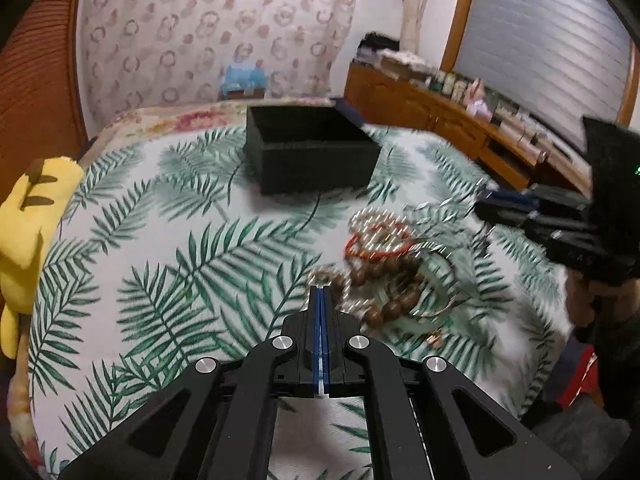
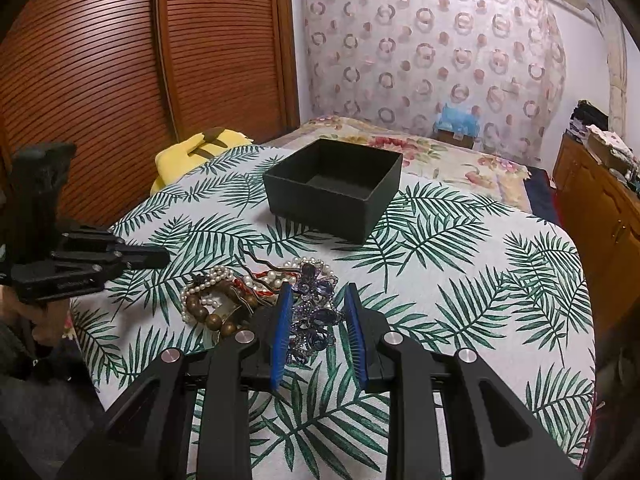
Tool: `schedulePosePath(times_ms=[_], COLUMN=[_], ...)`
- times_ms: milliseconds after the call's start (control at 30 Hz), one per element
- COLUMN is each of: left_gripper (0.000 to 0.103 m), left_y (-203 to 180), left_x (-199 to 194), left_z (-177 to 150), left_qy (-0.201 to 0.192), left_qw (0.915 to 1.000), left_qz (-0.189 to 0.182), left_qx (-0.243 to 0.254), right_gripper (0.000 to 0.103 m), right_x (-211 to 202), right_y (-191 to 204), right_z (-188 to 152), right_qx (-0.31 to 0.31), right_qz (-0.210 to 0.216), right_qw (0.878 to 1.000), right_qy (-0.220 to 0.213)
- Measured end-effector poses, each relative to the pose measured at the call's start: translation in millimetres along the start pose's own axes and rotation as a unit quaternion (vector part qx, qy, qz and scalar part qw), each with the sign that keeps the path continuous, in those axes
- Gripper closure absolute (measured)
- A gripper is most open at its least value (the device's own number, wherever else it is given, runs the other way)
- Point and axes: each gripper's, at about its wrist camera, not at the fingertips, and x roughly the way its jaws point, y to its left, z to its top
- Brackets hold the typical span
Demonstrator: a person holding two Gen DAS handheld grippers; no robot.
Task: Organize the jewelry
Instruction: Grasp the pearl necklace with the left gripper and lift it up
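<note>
A pile of jewelry [image 2: 240, 296] lies on the palm-leaf cloth: pearl strands, a wooden bead bracelet [image 2: 212, 316], red beads, a hair pin. A purple rhinestone butterfly clip [image 2: 314, 320] lies at its right side. My right gripper [image 2: 318, 292] is open, its blue pads on either side of the butterfly clip. An open, empty black box [image 2: 334, 186] stands behind the pile; it also shows in the left wrist view [image 1: 310, 150]. My left gripper [image 1: 321, 290] is shut and empty, just left of the blurred pile [image 1: 394, 272]. It shows in the right wrist view [image 2: 160, 258].
A yellow plush [image 2: 200, 150] lies at the far left edge of the cloth. A slatted wooden wardrobe [image 2: 120, 60] stands on the left, a wooden dresser [image 2: 600, 208] with clutter on the right. A floral bedspread [image 2: 440, 156] lies behind the box.
</note>
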Motion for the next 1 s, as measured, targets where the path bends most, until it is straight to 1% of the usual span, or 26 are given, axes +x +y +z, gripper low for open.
schedulePosePath(times_ms=[33, 100, 133, 167, 300, 367, 400, 467, 500, 600, 633, 667, 733, 833, 900, 1000], left_gripper=[0.103, 0.094, 0.087, 0.086, 0.086, 0.086, 0.086, 0.086, 0.086, 0.087, 0.097, 0.098, 0.098, 0.098, 0.098, 0.098], left_y=[2, 6, 8, 8, 8, 5, 3, 1, -3, -7, -7, -6, -4, 2, 2, -5], left_x=[4, 13, 16, 18, 30, 33, 36, 39, 41, 44, 44, 45, 42, 26, 11, -10], left_z=[-2, -4, -4, -4, -3, -1, 1, 2, 3, 5, 6, 7, 8, 15, 24, 36], left_qy=[0.009, 0.024, 0.028, 0.029, 0.05, 0.05, 0.053, 0.056, 0.056, 0.058, 0.059, 0.06, 0.05, 0.021, -0.003, -0.032], left_qw=[1.0, 0.9997, 0.9996, 0.9996, 0.9986, 0.9981, 0.997, 0.996, 0.9949, 0.9932, 0.9934, 0.9937, 0.9937, 0.9979, 0.9984, 0.9981], left_qz=[0.001, 0.0, -0.001, 0.002, 0.017, 0.026, 0.039, 0.048, 0.054, 0.057, 0.048, 0.038, 0.052, 0.026, 0.026, 0.015], left_qx=[-0.002, -0.005, -0.006, -0.005, 0.009, 0.026, 0.039, 0.051, 0.065, 0.084, 0.086, 0.087, 0.086, 0.055, 0.05, 0.05], right_gripper=[0.075, 0.075, 0.075, 0.075, 0.075, 0.075, 0.075, 0.075, 0.075, 0.075, 0.075, 0.075, 0.075, 0.075, 0.075, 0.075], right_x=[1, 2, 2, 2, 3, 3, 3, 2, 2, 2, 2, 2, 2, 1, 1, -2], right_y=[1, 1, 1, 1, 1, 1, 1, 1, 1, 1, 1, 1, 1, 0, 0, 1], right_z=[0, -1, -1, -1, -2, -2, -2, -1, -1, -1, 0, 0, 0, 0, 0, 1], right_qx=[-0.001, -0.001, 0.0, 0.001, 0.003, 0.002, 0.002, 0.002, 0.002, 0.003, 0.003, 0.003, 0.004, 0.004, 0.003, 0.002], right_qz=[0.0, 0.001, 0.001, 0.001, 0.003, 0.004, 0.004, 0.004, 0.004, 0.003, 0.003, 0.004, 0.003, 0.003, 0.002, 0.0], right_qw=[1.0, 1.0, 1.0, 1.0, 1.0, 1.0, 1.0, 1.0, 1.0, 1.0, 1.0, 1.0, 1.0, 1.0, 1.0, 1.0], right_qy=[0.001, 0.002, 0.002, 0.002, 0.0, 0.0, -0.001, -0.002, -0.002, -0.003, -0.003, -0.003, -0.003, -0.004, -0.004, -0.007])
